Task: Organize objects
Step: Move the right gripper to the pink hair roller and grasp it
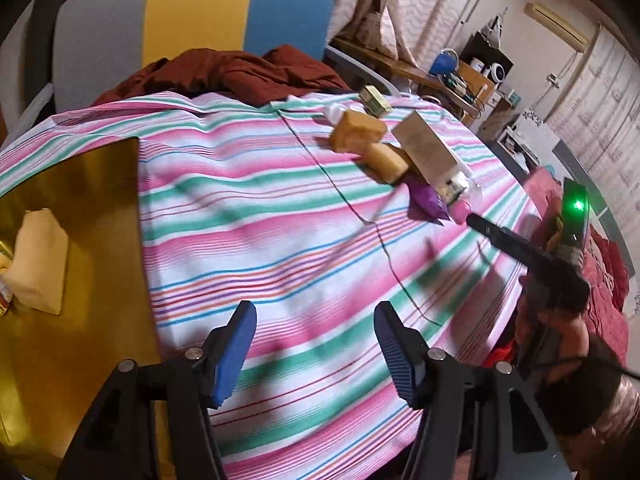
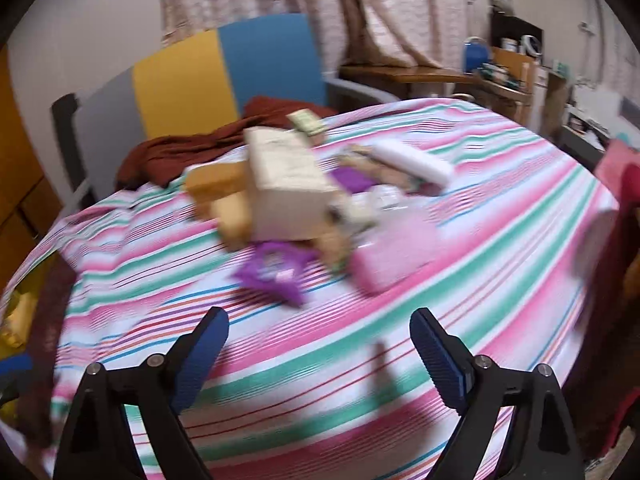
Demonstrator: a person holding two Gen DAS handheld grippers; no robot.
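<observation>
We see the striped cloth [image 1: 280, 208] spread wide, a gold tray [image 1: 80, 240] at its left edge. The cardboard box [image 2: 284, 184] lies amid the heap at the far side, a purple packet [image 2: 272, 272] nearest. Left gripper [image 1: 316, 344] and right gripper [image 2: 320, 352] both hover spread, empty.

Both wrist views look steeply down past their fingers, close over the cloth [image 1: 280, 208], sharing the pile [image 2: 288, 192] ahead.
</observation>
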